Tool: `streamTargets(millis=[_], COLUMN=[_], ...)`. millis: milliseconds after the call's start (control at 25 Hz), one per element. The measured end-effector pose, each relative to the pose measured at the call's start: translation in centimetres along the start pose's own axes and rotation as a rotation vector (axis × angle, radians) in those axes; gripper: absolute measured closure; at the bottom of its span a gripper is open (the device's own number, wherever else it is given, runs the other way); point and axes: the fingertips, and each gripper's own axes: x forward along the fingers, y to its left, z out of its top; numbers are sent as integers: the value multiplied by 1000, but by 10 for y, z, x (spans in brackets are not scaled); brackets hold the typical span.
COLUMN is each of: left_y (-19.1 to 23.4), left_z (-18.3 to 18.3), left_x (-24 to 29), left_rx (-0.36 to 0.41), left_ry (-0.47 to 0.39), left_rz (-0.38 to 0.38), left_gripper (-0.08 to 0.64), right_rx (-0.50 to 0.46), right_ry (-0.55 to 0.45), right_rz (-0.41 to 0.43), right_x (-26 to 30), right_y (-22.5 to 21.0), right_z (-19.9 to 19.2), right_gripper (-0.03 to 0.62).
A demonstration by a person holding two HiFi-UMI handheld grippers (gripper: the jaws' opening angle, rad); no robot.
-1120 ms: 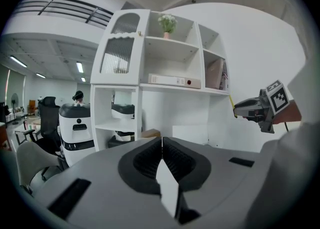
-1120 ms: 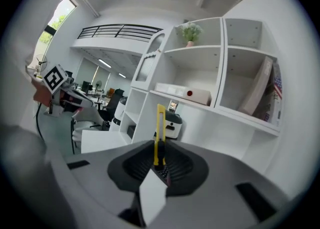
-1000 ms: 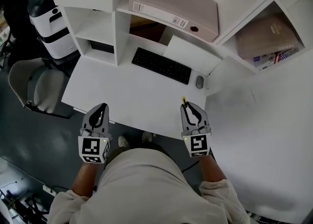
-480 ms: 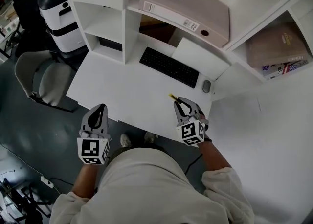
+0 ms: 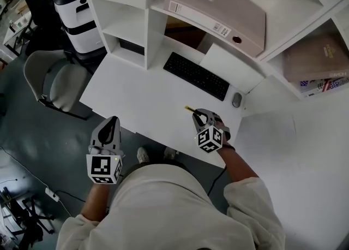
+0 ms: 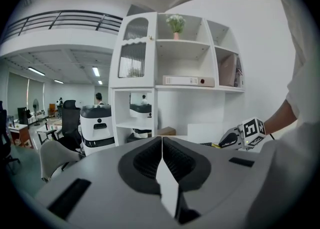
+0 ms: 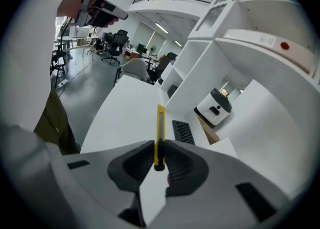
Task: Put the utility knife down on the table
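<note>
A yellow utility knife [image 7: 160,132] sticks out from between the pads of my right gripper [image 7: 159,145], which is shut on its black rear end. In the head view the right gripper [image 5: 200,115] hangs low over the white table [image 5: 142,96] near its front right corner, and the knife [image 5: 190,108] points up and to the left toward the keyboard. My left gripper [image 5: 112,120] is held off the table's front edge, to the left of my lap. Its pads meet with nothing between them in the left gripper view [image 6: 162,142].
A black keyboard [image 5: 196,76] and a grey mouse [image 5: 236,100] lie at the back of the table. White shelves above hold a beige binder [image 5: 215,9] and books [image 5: 319,63]. A grey chair [image 5: 52,82] and a white-and-black machine [image 5: 82,19] stand at the left.
My right gripper has dropped toward the table and rolled, so the knife now points up-left instead of straight ahead. The left gripper has hardly moved.
</note>
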Motion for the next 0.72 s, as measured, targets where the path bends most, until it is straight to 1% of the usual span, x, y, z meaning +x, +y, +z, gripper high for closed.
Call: streamTargets(millis=[120,440,720], left_y=[1,10,19], left_z=[-1,-6,-12], left_x=[-4,-16,-20], left_rx=[3,5,4], left_ry=[8,41,70], left_rz=[22,93,142], left_gripper=[551,551,551], right_rx=[-25,-40,-45], right_ry=[39,135,186], right_rz=[50,187,277], right_x=[20,72,106], right_y=[10,41,64], right_z=[-17,-60,-79], right_gripper=[525,525,525])
